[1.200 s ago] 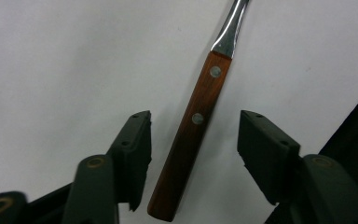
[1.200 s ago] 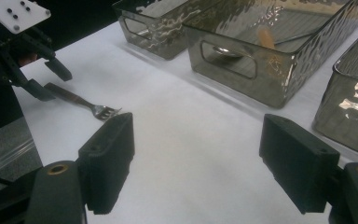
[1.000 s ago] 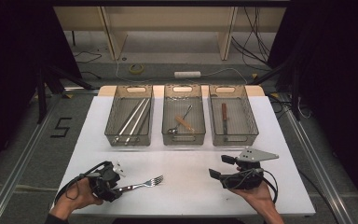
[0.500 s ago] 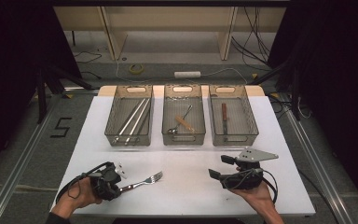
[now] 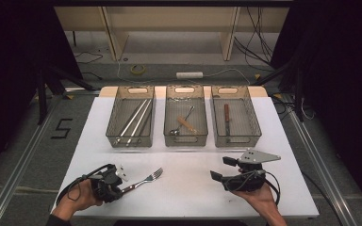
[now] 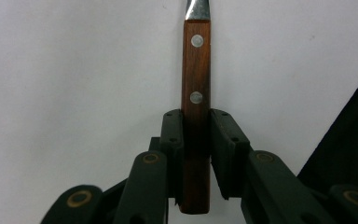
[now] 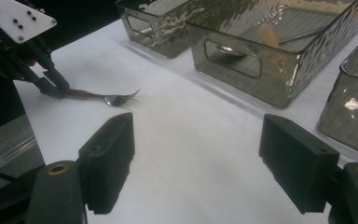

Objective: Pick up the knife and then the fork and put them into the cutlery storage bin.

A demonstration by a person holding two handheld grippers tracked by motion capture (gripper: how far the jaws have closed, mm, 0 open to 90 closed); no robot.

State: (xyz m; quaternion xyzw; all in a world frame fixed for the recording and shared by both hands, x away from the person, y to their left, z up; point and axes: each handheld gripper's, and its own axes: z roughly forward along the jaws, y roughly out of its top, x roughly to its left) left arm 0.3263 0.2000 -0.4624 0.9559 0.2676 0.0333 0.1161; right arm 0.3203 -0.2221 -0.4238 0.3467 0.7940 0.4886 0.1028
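A: High view first, biggest things down. What carries it all?

B: A white table (image 5: pixel 188 197), with three clear bins in a row across its far half. The left bin (image 5: pixel 131 115) holds long metal utensils, the middle bin (image 5: pixel 185 113) a spoon and a wooden-handled piece, the right bin (image 5: pixel 234 115) a single dark-handled knife. One kind to a bin, so my guess is that this is sorting cutlery.

A: And the tongs?

B: The right gripper (image 5: pixel 219 168) rests in the person's hand on the near right of the table, jaws spread wide with nothing between them; its own view looks across bare table toward the bins. I'd say it is parked out of the way.

A: The left one?

B: The left gripper (image 5: pixel 119 185) sits at the near left. Its jaws have just been closing, and in the left gripper view the pads (image 6: pixel 173 140) now press both sides of the wooden handle of the fork (image 5: pixel 143 180).

A: Where does the fork lie?

B: On the table, tines pointing toward the bins. The hold is near the handle's end, which probably leaves the tines free for setting it down in a bin.
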